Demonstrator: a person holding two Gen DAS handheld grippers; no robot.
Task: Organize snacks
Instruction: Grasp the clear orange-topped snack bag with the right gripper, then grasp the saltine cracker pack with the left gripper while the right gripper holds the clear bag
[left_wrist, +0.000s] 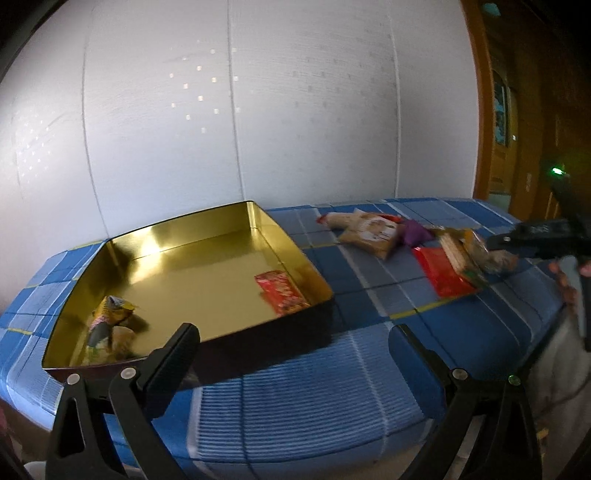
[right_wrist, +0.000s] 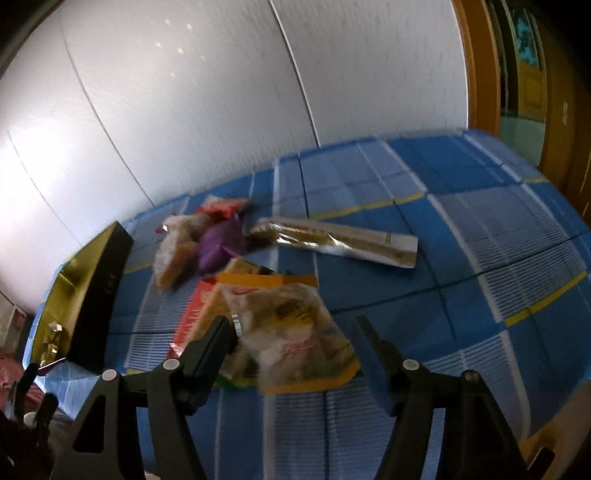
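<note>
A gold tin box (left_wrist: 229, 221) stands on the blue checked cloth; it also shows at the left of the right wrist view (right_wrist: 96, 280). Inside lie a red packet (left_wrist: 281, 291) and a yellow wrapped snack (left_wrist: 110, 317). My left gripper (left_wrist: 293, 345) is open and empty, just in front of the box. My right gripper (right_wrist: 293, 328) is open, its fingers on either side of a clear orange-edged snack bag (right_wrist: 291, 328) on the cloth. Behind it lie a red packet (right_wrist: 195, 314), a purple pouch (right_wrist: 218, 247), a beige bag (right_wrist: 173, 251) and a long silver packet (right_wrist: 340, 240).
A white wall runs behind the table. A wooden door frame (left_wrist: 487, 110) stands at the right. The table's front edge is close below both grippers. The snack pile (left_wrist: 406, 236) lies right of the box, with my right gripper (left_wrist: 495, 242) over it.
</note>
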